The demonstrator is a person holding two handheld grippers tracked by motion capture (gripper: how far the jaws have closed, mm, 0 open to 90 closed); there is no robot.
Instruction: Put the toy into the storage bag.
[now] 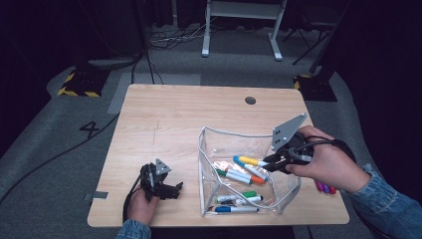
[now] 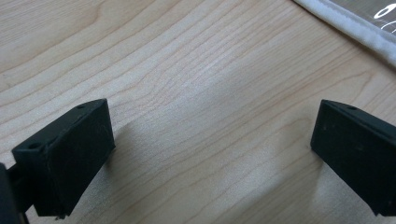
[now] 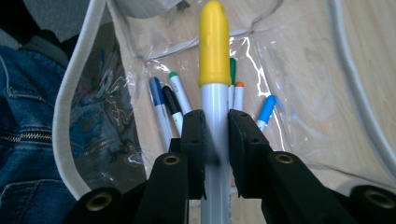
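Two grippers going: our right gripper (image 3: pixel 215 140) is clamped on a yellow marker (image 3: pixel 214 70), cap pointing ahead over the pouch (image 1: pixel 209 149) so it can drop in with the markers (image 3: pixel 163 100) just beyond. Left gripper (image 2: pixel 212 154) idles wide open, holding nothing.

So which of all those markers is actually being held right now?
The yellow-capped marker. The right gripper has its fingers clamped on its white barrel above the clear pouch, while the other markers lie loose inside.

Yellow-capped white marker (image 3: pixel 214 70) is clamped over the open clear pouch (image 1: pixel 209 149).
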